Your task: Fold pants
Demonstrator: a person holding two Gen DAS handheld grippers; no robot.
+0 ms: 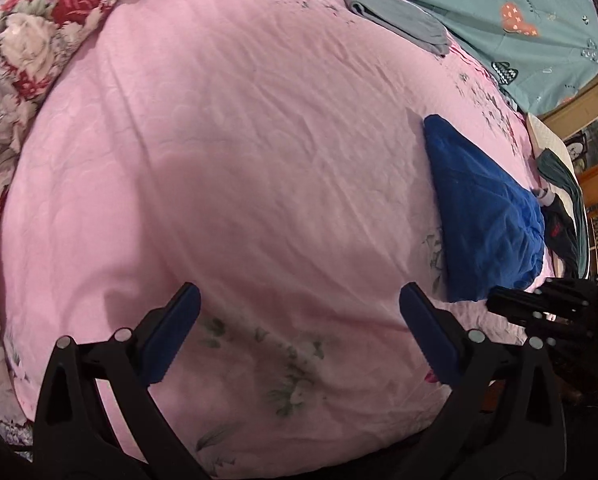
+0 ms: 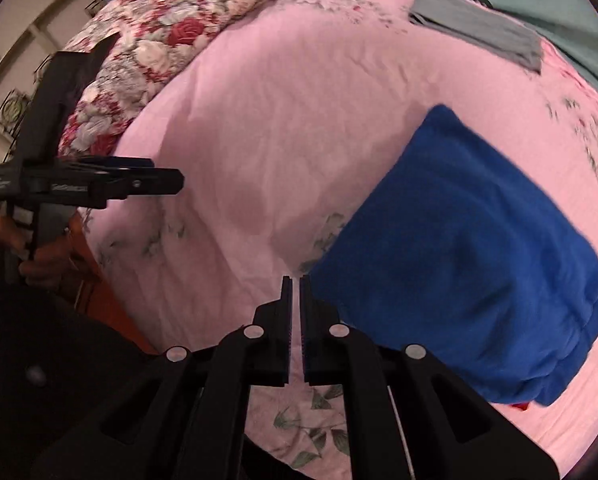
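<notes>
Pink cotton bedsheet with faint grey-green flower prints [image 1: 259, 160] covers the bed and fills most of both views. On it lies a folded bundle of bright blue soft-fabric pants [image 2: 471, 248], set toward the right side of the bed, with its gathered end turned to the bed's right edge; in the left wrist view the same bundle [image 1: 487, 216] sits right of the left gripper, near the dark clothing at the bed's edge.

Left gripper [image 1: 299, 300] hangs over bare pink sheet with its jaws wide apart and nothing between them; its blue pads [image 1: 179, 332] stand clear of the fabric. In the right wrist view it appears at the far left [image 2: 155, 178], held by a hand [image 2: 23, 252] on its handle.

Right gripper [image 2: 295, 280] points down at the sheet just beside the near left corner of the blue pants. Its jaws are drawn together, only a thin slit between them, and no cloth shows in that slit.

A folded grey garment [image 1: 395, 12] lies at the far side of the bed, partly on a teal cover with heart prints [image 1: 519, 8]. A red-and-white rose-patterned quilt [image 2: 171, 32] is bunched along the left.
</notes>
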